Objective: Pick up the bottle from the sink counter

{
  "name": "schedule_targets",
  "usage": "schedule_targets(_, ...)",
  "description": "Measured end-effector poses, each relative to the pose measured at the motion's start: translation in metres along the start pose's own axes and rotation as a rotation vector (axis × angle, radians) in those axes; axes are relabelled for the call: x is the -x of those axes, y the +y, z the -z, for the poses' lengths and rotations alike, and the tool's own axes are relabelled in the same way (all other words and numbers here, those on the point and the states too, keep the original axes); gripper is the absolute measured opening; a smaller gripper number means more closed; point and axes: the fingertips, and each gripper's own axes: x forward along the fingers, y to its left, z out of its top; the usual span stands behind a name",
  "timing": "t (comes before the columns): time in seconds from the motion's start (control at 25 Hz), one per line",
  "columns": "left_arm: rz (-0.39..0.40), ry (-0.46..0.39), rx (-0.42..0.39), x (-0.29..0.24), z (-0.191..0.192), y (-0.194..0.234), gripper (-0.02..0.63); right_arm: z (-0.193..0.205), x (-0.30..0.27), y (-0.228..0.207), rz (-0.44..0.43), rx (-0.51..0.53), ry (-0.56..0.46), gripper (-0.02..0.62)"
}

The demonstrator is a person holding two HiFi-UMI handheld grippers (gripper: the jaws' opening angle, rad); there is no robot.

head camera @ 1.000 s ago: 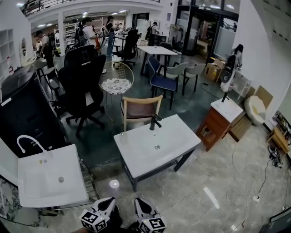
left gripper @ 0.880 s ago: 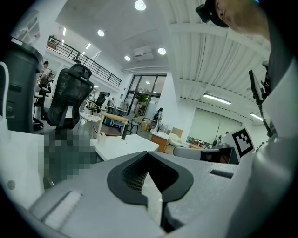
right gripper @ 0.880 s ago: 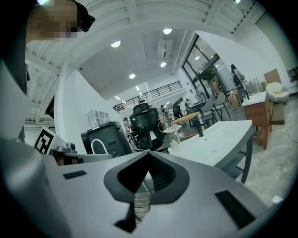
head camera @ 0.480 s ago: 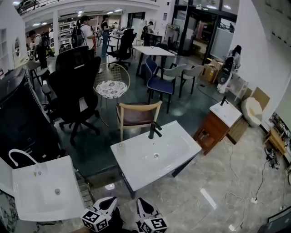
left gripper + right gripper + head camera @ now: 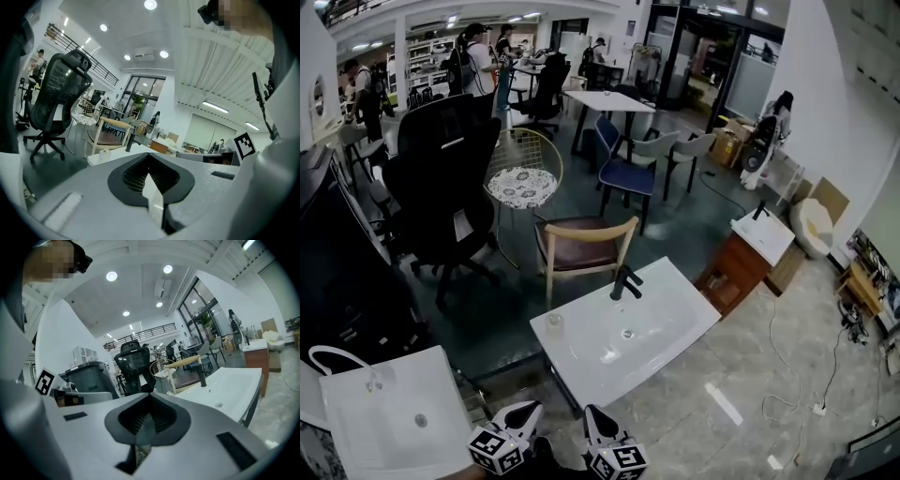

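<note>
Sink counter (image 5: 670,319): white, it stood ahead of both grippers and well apart from them. The step looked like the approach, with nothing grasped yet.
Left gripper (image 5: 528,410): its jaws were closed and empty.
Right gripper (image 5: 592,413): it sat just beside the left one, its jaws together with nothing between them.
Bottle (image 5: 553,322): small and clear, it stood on the counter's near left corner, ahead of the left gripper.
Next move: probably getting closer, then opening one gripper's jaws around the bottle.
Hard to make out: the bottle's shape and cap were too small to tell. The bottom edge of the head view cut off both grippers.
</note>
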Motion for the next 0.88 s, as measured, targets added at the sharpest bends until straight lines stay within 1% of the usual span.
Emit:
schedule_targets(0.24, 0.012, 0.001, 0.051, -0.007, 0.0, 0.033, 0.0, 0.004, -0.027, 0.004, 0.02, 0.013, 0.035, 0.008)
schedule_targets(0.32, 0.01, 0.0, 0.068, -0.01, 0.0, 0.038, 0.0, 0.001, -0.031, 0.003, 0.027, 0.012, 0.042, 0.008)
schedule_targets(0.44, 0.008, 0.001, 0.073, -0.018, -0.002, 0.042, 0.0, -0.002, -0.039, -0.002, 0.03, 0.006, 0.046, 0.008)
schedule_targets(0.56, -0.002, 0.007, 0.071, -0.028, -0.005, 0.047, 0.0, -0.003, -0.048, -0.009, 0.016, -0.001, 0.05, 0.008)
schedule_targets(0.72, -0.038, 0.009, 0.07, -0.045, -0.01, 0.053, 0.0, -0.01, -0.062, -0.024, -0.018, -0.011, 0.05, 0.008)
schedule_targets(0.88, -0.067, 0.005, 0.059, -0.071, -0.016, 0.057, 0.0, -0.019, -0.079, -0.049, -0.043, -0.019, 0.038, 0.008)
